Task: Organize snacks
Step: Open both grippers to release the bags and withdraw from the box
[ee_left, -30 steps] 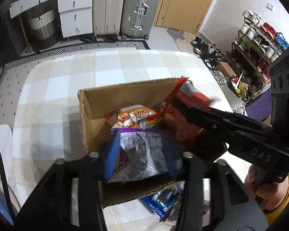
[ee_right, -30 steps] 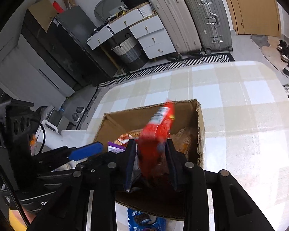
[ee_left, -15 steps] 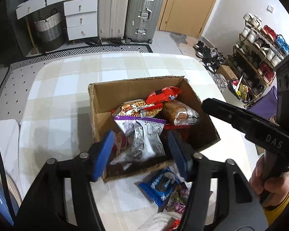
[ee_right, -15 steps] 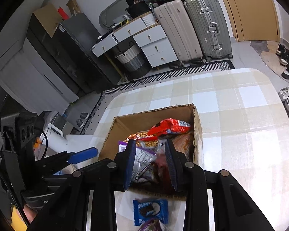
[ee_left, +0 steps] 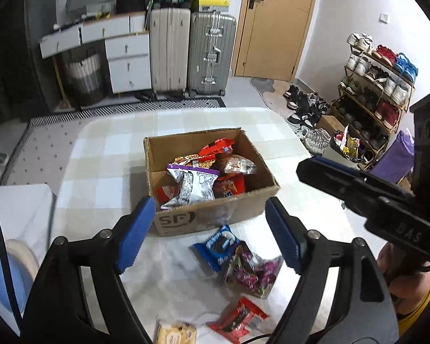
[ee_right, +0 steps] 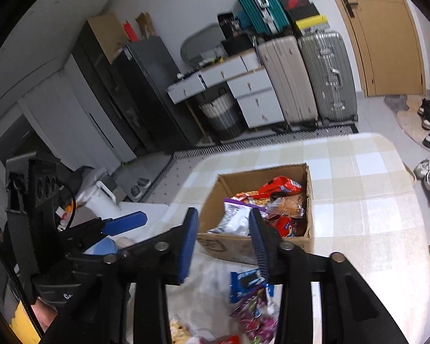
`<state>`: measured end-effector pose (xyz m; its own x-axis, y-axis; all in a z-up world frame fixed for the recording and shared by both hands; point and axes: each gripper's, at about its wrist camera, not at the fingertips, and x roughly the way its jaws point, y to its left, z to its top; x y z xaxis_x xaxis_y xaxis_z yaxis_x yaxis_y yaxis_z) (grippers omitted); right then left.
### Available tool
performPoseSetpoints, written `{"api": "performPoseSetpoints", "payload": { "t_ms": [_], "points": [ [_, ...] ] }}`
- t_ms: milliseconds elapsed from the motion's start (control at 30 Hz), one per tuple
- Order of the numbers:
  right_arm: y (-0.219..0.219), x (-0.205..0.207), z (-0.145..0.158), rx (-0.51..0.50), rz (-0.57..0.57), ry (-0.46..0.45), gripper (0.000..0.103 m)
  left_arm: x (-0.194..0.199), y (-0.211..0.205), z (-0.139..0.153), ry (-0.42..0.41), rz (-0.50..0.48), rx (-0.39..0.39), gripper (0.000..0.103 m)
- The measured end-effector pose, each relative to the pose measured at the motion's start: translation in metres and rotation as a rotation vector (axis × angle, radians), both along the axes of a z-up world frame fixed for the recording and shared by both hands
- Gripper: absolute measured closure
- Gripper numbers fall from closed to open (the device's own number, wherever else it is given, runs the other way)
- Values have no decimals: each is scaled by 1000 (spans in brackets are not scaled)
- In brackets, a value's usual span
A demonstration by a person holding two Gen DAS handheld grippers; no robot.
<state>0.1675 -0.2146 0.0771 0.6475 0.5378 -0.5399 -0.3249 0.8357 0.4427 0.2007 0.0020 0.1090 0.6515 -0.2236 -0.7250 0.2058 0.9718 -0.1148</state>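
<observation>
Open cardboard box (ee_left: 215, 215), crammed with snack packets (ee_left: 195, 183)

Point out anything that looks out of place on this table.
Four snacks lie loose in front of the cardboard box: blue cookie pack, purple candy bag, red packet, yellow packet. The rest are inside.

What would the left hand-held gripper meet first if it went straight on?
Probably the near wall of the box, just above the blue packet; depth is unclear. The left hand-held gripper is open and empty.
</observation>
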Motion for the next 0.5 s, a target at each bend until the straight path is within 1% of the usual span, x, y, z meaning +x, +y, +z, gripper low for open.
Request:
{"api": "performPoseSetpoints", "payload": {
  "t_ms": [133, 167, 267, 333, 367, 467, 500],
  "points": [
    [-2, -35, 20, 15, -1, -46, 57, -43, 1, 24, -38, 2, -31, 23],
    [-2, -44, 24, 12, -1, -54, 55, -54, 1, 29, -48, 5, -34, 21],
    [-1, -75, 35, 8, 5, -96, 54, -85, 1, 41, -85, 8, -39, 21],
    [0, -92, 40, -5, 4, -116, 51, -111, 1, 48, -118, 12, -20, 21],
    [1, -101, 41, -15, 2, -125, 47, -120, 2, 50, -124, 18, -13, 21],
    [1, -130, 43, -24, 1, -152, 38, -151, 6, 56, -132, 24, -34, 20],
    [2, -137, 43, -26, 4, -157, 37, -160, 8, 56, -133, 25, -41, 20]
  ]
}}
